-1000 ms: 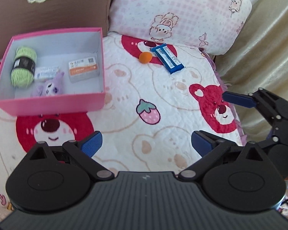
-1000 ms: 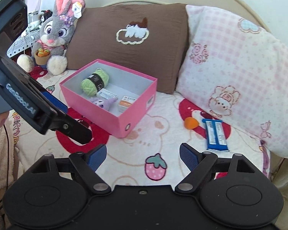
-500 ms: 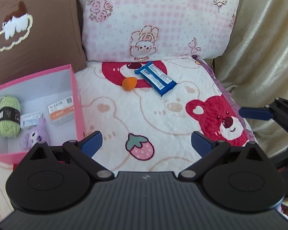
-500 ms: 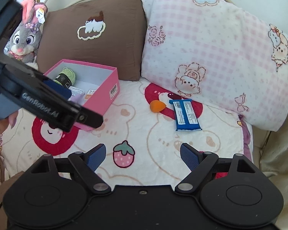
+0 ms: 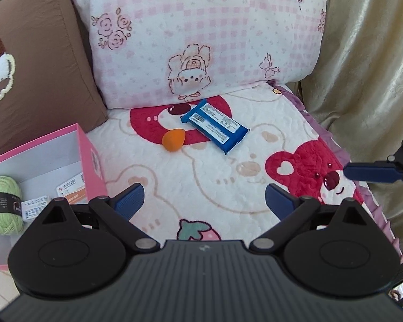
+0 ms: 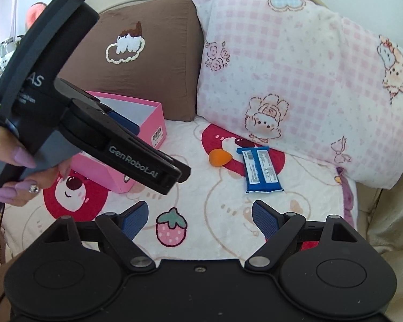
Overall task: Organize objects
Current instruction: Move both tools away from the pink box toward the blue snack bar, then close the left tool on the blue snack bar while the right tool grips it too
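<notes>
Grippers, left (image 5: 204, 201) and right (image 6: 200, 216), both spread wide and holding nothing, hover over the quilt (image 5: 228, 166); sponge (image 5: 173, 140) touches the wrapper (image 5: 215, 126), box (image 5: 92, 158) left

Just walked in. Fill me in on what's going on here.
A person is tidying items on a bed into a pink box, holding a gripper in each hand. Both the left gripper and right gripper are open and empty. Green yarn and small packets are already in the box. An orange sponge and a blue packet lie on the blanket ahead of both grippers.
</notes>
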The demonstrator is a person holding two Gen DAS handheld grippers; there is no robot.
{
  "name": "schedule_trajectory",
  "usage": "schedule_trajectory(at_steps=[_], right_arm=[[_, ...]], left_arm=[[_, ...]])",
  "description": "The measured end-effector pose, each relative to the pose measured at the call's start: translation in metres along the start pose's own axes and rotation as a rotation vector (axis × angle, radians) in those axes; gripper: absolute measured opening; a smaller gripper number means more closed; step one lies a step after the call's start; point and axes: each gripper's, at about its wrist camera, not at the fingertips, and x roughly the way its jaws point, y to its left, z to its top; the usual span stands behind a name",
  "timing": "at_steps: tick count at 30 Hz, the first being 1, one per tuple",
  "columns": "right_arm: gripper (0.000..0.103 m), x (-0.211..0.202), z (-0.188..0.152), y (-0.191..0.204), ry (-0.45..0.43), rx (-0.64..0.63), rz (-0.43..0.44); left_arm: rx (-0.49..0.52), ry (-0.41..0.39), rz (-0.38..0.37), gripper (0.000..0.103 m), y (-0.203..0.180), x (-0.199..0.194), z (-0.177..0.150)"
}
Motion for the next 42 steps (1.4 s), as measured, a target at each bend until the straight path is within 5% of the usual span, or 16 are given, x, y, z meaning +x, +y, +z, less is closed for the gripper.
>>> schedule_trajectory(at_steps=[8,13,22,42], right_arm=[[0.087,0.041,-0.003,-0.029,-0.093,0.176,-0.001],[0.087,0.078,-0.004,-0.051,-0.077,0.255,-0.037],[0.087,0.126,-0.018,-0.082,-0.097,0.441,-0.019],[0.084,0.218,-0.028,-0.104,0.011,0.481,-0.019]], left_arm=[[0.042,0.005,-0.055,0.097,0.008,0.045,0.023],[0.083,-0.018,-0.073,0.096,0.01,0.076,0.039],[-0.016,-0.022,-0.119,0.09,0.029,0.134,0.057],[-0.031,0.12,-0.103,0.074,0.029,0.246,0.096]])
